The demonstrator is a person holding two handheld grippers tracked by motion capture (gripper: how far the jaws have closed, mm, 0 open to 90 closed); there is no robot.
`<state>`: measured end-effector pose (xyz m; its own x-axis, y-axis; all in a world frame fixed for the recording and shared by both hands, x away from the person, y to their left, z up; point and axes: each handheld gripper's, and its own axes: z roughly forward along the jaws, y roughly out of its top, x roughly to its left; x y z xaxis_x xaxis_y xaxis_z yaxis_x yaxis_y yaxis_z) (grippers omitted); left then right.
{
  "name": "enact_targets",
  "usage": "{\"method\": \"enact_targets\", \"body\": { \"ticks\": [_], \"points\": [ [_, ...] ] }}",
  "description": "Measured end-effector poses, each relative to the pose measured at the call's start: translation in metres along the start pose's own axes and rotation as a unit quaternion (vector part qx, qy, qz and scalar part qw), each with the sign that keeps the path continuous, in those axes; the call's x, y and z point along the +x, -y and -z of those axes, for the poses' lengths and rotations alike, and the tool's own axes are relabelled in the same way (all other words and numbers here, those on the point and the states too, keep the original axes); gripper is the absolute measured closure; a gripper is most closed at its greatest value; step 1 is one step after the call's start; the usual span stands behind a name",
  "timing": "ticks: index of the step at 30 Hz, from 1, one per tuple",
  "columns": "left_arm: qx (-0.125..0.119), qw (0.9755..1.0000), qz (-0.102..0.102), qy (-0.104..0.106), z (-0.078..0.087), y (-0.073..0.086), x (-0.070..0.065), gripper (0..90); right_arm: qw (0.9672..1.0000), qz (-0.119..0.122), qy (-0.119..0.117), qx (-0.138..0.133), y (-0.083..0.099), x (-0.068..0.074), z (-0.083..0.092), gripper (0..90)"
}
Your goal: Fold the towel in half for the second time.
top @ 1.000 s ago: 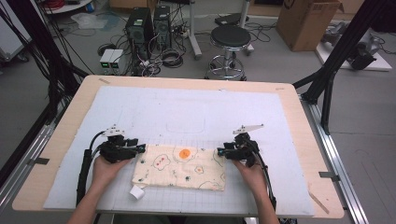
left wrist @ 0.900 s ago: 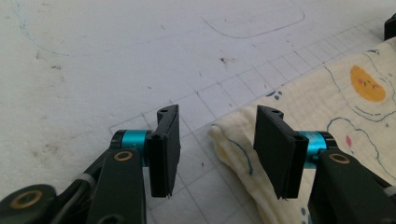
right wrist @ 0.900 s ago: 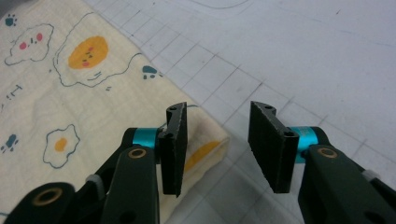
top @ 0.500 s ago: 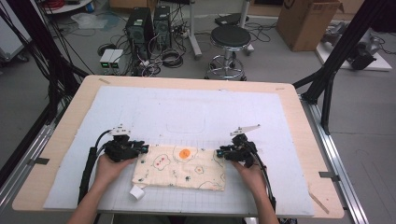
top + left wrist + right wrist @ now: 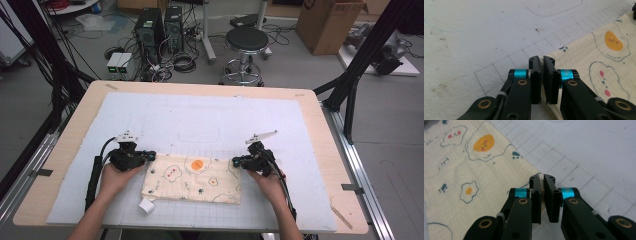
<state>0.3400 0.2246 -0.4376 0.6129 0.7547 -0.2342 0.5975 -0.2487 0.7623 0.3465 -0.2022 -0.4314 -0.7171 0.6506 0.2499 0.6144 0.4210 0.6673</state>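
A cream egg-print cloth (image 5: 192, 177) lies flat at lower centre of the desk (image 5: 320, 125). The left hand-held gripper (image 5: 145, 156) and right hand-held gripper (image 5: 237, 161) each pinch a far corner, jaws nearly closed, likely to lift or fold it evenly.

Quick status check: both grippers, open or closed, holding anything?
Left gripper: closed on the far-left corner of the printed cloth.
Right gripper: closed on the cloth's far-right corner.
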Motion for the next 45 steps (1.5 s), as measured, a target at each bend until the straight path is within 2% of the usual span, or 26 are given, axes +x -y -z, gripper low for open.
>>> {"method": "enact_targets", "body": {
  "ticks": [3,7,9,11,14,17,21,24,26,29,32,36,41,45],
  "points": [
    [0.005,1.0000,-0.002,-0.004,-0.002,-0.006,0.000,84.8,1.0000,-0.004,0.000,-0.004,-0.005,-0.003,0.001,85.2],
    [-0.015,0.9998,0.003,-0.009,-0.003,-0.017,0.002,84.9,0.9998,-0.013,0.010,-0.009,-0.014,-0.012,0.001,85.2],
    [-0.012,0.9999,0.004,-0.012,-0.005,-0.023,0.005,84.9,0.9996,-0.020,0.012,-0.015,-0.020,-0.017,0.003,85.2],
    [-0.021,0.9996,0.014,-0.010,-0.008,-0.028,0.006,84.9,0.9995,-0.023,0.017,-0.016,-0.027,-0.024,0.004,85.2],
    [-0.014,0.9998,0.009,-0.014,-0.013,-0.039,0.009,85.0,0.9991,-0.036,0.023,-0.011,-0.037,-0.033,0.002,85.1],
    [-0.021,0.9995,0.021,-0.006,-0.016,-0.049,0.015,84.9,0.9987,-0.042,0.030,-0.005,-0.044,-0.043,-0.001,85.2],
    [-0.029,0.9989,0.037,-0.007,-0.019,-0.058,0.023,85.0,0.9980,-0.052,0.034,-0.007,-0.054,-0.051,-0.002,85.2],
    [-0.034,0.9981,0.051,-0.012,-0.021,-0.058,0.031,85.0,0.9976,-0.056,0.035,-0.017,-0.064,-0.055,-0.002,85.2],
    [-0.034,0.9975,0.059,-0.015,-0.024,-0.057,0.036,85.0,0.9968,-0.069,0.024,-0.032,-0.066,-0.060,-0.002,85.2],
    [-0.036,0.9964,0.074,-0.017,-0.031,-0.055,0.038,84.9,0.9963,-0.078,0.031,-0.018,-0.066,-0.065,-0.011,85.2],
    [-0.034,0.9964,0.075,-0.022,-0.036,-0.054,0.037,84.9,0.9954,-0.090,0.033,-0.004,-0.061,-0.068,-0.019,85.2],
    [-0.034,0.9964,0.075,-0.019,-0.036,-0.052,0.040,84.9,0.9942,-0.105,0.019,-0.016,-0.058,-0.072,-0.018,85.2],
    [-0.043,0.9962,0.075,-0.016,-0.032,-0.053,0.040,84.9,0.9959,-0.082,0.020,-0.032,-0.061,-0.068,-0.014,85.2],
    [-0.041,0.9970,0.063,-0.018,-0.028,-0.054,0.037,84.8,0.9959,-0.082,0.016,-0.035,-0.060,-0.064,-0.011,85.2]
  ]
}}
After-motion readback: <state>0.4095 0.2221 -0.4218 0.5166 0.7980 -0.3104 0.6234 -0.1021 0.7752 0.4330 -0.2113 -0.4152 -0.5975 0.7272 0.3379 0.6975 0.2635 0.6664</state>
